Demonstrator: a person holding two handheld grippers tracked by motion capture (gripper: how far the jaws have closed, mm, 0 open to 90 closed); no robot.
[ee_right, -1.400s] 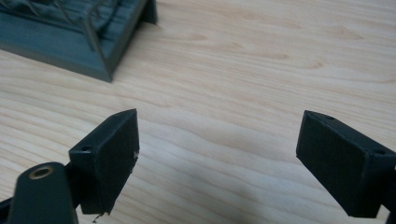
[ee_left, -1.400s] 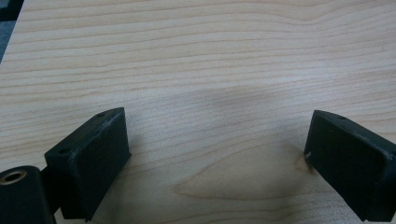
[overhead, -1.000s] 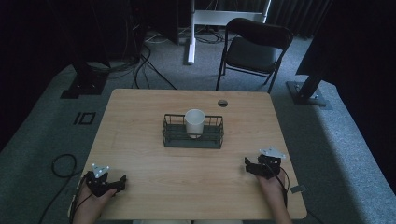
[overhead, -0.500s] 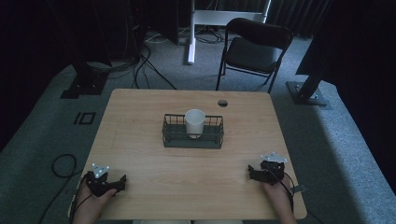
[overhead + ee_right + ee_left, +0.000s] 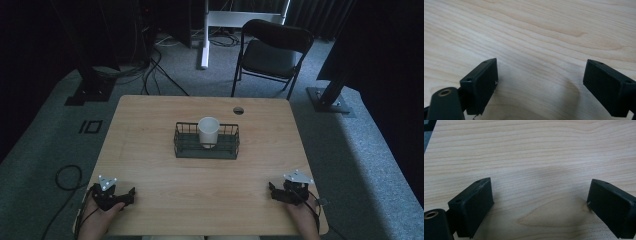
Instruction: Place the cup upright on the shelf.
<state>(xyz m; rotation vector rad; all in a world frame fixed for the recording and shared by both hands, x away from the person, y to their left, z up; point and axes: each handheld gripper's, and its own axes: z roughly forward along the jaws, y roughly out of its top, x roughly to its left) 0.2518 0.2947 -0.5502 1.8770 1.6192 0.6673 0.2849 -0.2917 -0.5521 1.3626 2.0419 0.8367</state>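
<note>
White cup upright in wire basket, seemingly empty, mid-table.

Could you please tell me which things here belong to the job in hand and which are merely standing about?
Belonging to the job:
- white cup, upright inside the wire basket
- left gripper, jaws apart, empty
- right gripper, jaws apart, empty
- wooden table

Just standing about:
- black folding chair behind the table
- cables on the carpet
</note>
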